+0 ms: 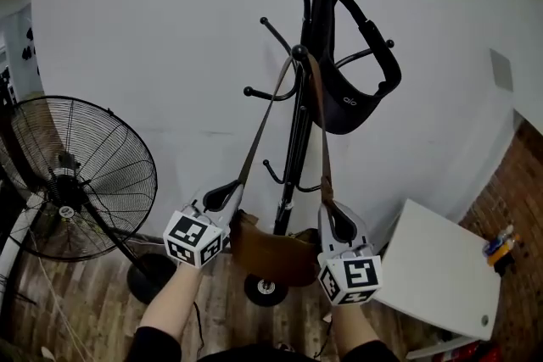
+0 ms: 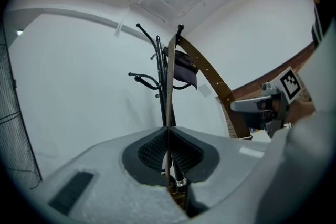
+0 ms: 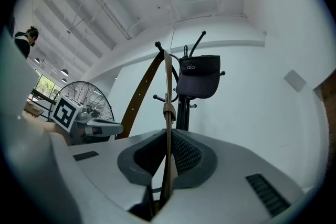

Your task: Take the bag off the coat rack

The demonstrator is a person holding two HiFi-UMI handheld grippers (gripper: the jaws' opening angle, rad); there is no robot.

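Note:
A brown leather bag [image 1: 273,250] hangs low against the black coat rack [image 1: 316,21]. Its long strap [image 1: 263,119] loops over a knobbed hook near the pole. My left gripper [image 1: 226,197] is shut on the strap's left strand, just above the bag. In the left gripper view the strap [image 2: 170,86] runs edge-on between the closed pads of that gripper [image 2: 168,136]. My right gripper [image 1: 338,222] is shut on the right strand; the strap [image 3: 167,86] passes between its pads [image 3: 169,147] too. The bag's body sits between both grippers.
A black visor cap [image 1: 355,97] hangs on an upper right hook. A large standing fan [image 1: 78,178] is at the left, with its round base on the wooden floor. A white table [image 1: 441,271] stands at the right, before a brick wall [image 1: 522,199]. The rack's round base [image 1: 265,290] is below the bag.

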